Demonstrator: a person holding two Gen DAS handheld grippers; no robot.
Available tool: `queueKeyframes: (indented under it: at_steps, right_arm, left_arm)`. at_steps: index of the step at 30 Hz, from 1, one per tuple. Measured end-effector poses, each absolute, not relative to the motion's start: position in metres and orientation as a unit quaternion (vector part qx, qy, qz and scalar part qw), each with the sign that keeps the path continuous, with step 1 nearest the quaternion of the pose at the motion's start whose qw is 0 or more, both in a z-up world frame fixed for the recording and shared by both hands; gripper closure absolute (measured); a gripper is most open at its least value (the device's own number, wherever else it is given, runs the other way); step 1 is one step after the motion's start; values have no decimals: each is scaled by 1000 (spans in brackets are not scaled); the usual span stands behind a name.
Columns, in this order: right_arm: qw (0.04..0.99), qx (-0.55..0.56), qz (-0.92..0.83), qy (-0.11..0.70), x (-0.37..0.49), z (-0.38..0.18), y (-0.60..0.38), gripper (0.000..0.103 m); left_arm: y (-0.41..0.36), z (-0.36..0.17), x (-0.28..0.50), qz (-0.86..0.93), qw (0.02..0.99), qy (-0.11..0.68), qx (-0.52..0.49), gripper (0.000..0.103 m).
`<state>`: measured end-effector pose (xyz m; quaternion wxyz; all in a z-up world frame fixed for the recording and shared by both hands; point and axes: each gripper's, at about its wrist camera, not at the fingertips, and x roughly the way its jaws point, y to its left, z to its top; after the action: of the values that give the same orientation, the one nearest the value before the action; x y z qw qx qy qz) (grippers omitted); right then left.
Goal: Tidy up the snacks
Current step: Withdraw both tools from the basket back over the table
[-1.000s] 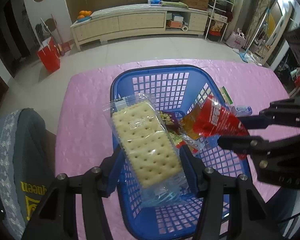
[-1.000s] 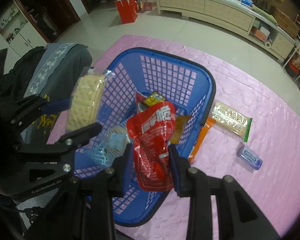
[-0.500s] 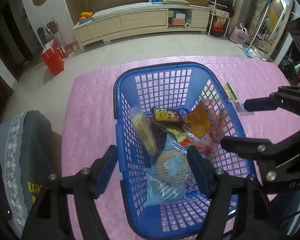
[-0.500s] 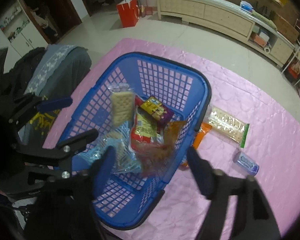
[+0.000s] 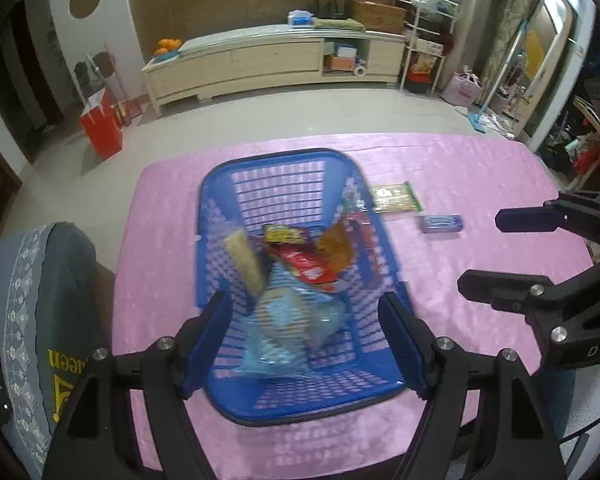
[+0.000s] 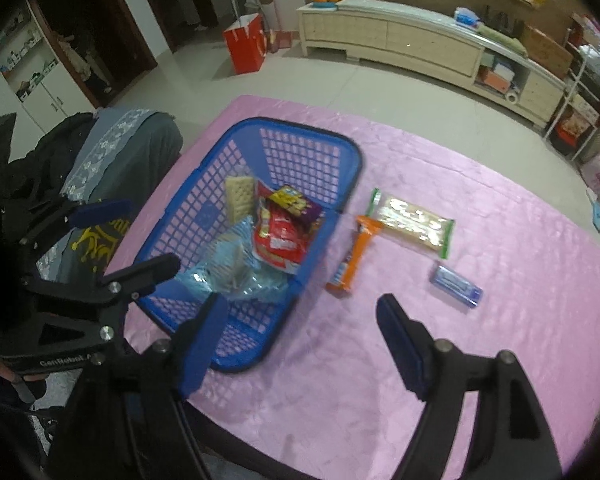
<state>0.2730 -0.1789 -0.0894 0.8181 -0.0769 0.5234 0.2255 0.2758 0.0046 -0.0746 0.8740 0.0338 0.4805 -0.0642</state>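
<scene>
Nearest in the right wrist view, the right gripper hangs above the pink tablecloth with its blue pads spread wide and nothing between them. The left gripper is likewise spread and empty, poised over the near end of the blue basket.

The basket already holds several snacks: a clear bluish wrapper at the near end, a cracker pack leaning on the left wall, a red pouch in the middle and a small yellow-and-purple packet beyond it. These look settled, though both views are blurred there.

Three items lie outside, to the right of the basket. The orange bar is just beside the basket's right wall; the clear cracker sleeve with green ends lies a little farther right, and the small blue pack sits apart from both, nearest the right gripper.

The step in hand appears to be fetching one of these. The blue pack is the sensible pick for the right gripper — it stands clear of its neighbours, so the pads can drop either side without nudging anything. It is flat and low, so the fingers should come down nearly to the cloth and close across its short width, taking care not to pinch the fabric. The orange bar is trickier — the basket wall crowds one side, so approach it along its length.
</scene>
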Motion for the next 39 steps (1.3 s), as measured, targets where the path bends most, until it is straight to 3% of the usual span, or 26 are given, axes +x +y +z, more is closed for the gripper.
queueKeyframes:
  at_steps: [13, 30, 32, 34, 39]
  right_arm:
    - [820, -54, 188, 538, 249, -105, -284, 23]
    - [815, -108, 225, 523, 254, -174, -351, 23]
    - [807, -110, 227, 534, 264, -188, -354, 27]
    - [796, -118, 229, 547, 276, -204, -355, 37]
    - [783, -135, 235, 561, 301, -230, -357, 38]
  left_arm:
    - [-98, -86, 271, -112, 870, 478, 55, 30]
    - [-184, -169, 284, -119, 847, 515, 58, 30]
    - [-190, -177, 285, -119, 846, 515, 69, 30]
    - [-197, -183, 289, -117, 846, 514, 82, 30]
    - [-203, -197, 310, -99, 841, 522, 100, 30]
